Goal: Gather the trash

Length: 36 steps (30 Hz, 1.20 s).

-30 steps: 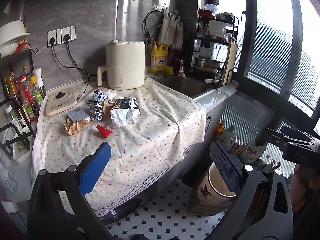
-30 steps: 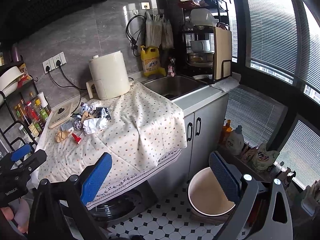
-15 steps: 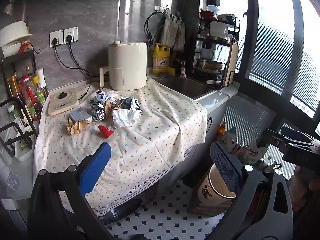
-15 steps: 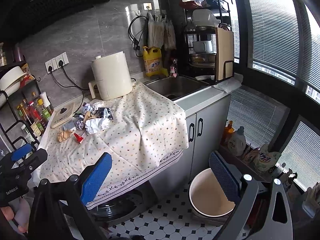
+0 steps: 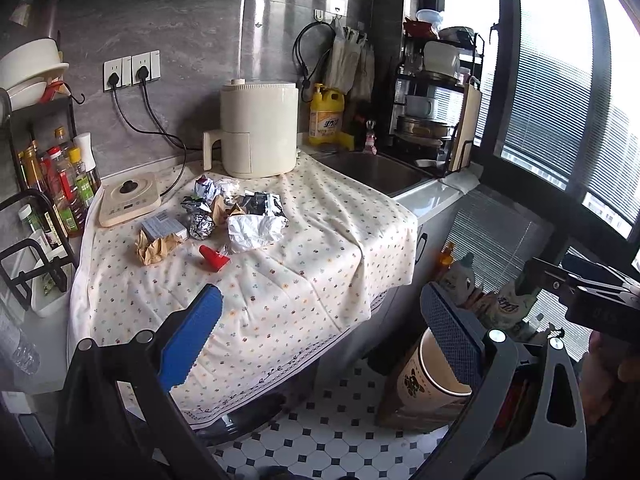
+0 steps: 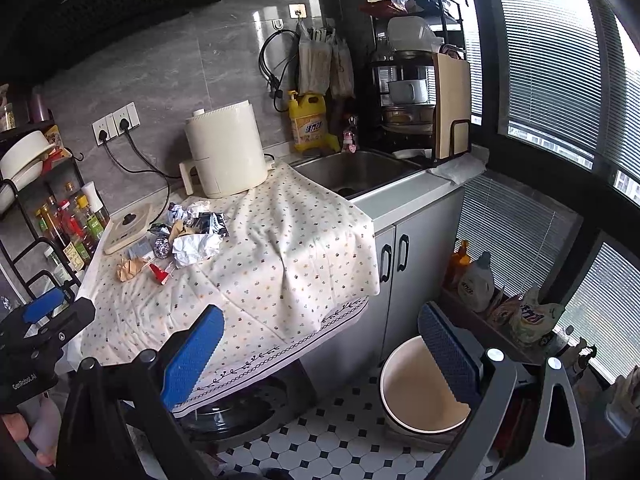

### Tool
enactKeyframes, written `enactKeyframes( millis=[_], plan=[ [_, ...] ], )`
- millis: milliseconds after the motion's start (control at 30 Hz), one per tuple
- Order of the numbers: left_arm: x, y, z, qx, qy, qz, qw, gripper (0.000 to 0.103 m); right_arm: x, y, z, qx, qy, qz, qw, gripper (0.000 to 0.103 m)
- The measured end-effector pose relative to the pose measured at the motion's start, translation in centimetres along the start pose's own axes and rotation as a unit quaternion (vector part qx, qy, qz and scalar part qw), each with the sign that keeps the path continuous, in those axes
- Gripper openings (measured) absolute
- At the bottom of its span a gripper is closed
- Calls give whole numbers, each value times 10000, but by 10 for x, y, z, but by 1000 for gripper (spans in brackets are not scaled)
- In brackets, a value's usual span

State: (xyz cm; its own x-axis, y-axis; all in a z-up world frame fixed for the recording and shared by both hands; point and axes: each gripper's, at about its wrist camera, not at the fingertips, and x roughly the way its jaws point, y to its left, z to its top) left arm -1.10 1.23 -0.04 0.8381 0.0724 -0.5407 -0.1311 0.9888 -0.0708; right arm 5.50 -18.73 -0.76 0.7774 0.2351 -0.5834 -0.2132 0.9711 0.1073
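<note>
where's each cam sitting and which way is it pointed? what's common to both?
Left wrist: on the left tool, facing the floral-cloth counter and crumpled white paper; own open blue-padded fingers frame it, right tool at right edge.
Right wrist: on the right tool, further right and higher, facing counter, steel sink, white floor bin; left tool at left edge.
Shared: trash pile, cream air fryer, bin, yellow detergent bottle.
</note>
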Motion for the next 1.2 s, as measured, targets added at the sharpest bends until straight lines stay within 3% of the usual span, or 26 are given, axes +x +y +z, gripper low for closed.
enactKeyframes(
  millis=[300, 533, 1033, 1200],
  plan=[
    [2, 8, 1, -84, 162, 144, 9997, 99, 14, 11, 2, -46, 154, 153, 9998, 95],
    [15, 35, 3, -301, 309, 343, 9985, 99, 43, 34, 8, -165, 361, 337, 9986, 95],
    [62, 134, 37, -910, 238, 642, 9935, 98, 122, 126, 60, -706, 578, 845, 9922, 95],
    [87, 171, 44, -1131, 339, 650, 9909, 85, 151, 155, 71, -885, 683, 1047, 9882, 95]
  ],
)
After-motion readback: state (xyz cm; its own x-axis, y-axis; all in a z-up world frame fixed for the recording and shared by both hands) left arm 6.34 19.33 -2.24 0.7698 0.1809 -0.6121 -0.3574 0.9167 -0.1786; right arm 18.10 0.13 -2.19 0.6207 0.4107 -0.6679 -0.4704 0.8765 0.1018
